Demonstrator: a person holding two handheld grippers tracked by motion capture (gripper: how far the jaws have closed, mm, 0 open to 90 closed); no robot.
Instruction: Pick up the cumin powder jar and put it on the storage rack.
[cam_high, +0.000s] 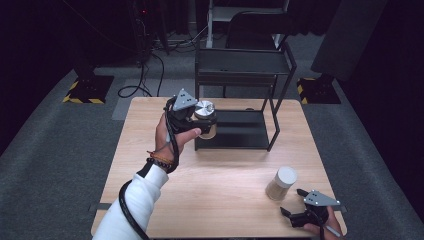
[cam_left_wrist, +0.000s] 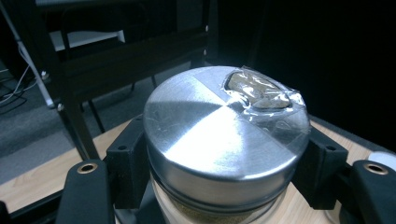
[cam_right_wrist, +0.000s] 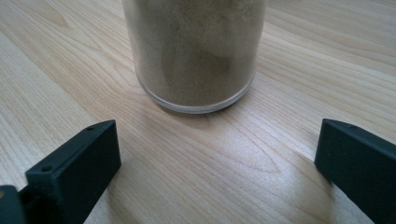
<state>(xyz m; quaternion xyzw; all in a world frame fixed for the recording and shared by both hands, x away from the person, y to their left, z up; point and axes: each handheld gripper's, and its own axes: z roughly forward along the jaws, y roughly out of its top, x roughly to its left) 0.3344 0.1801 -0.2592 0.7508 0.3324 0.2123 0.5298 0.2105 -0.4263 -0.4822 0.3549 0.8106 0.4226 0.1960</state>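
While your left gripper (cam_high: 200, 121) clamps the silver-lidded jar (cam_high: 205, 111) just at the black rack (cam_high: 235, 135), likely to shelve it, your right gripper (cam_high: 295, 202) waits with jaws wide near the second jar (cam_high: 281, 183) on the table (cam_high: 220, 200).

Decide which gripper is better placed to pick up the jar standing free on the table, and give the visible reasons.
The right gripper. It sits open just short of the free jar, which stands ahead of its spread jaws in the right gripper view. The left gripper is across the table by the black rack, already shut on the metal-lidded jar.
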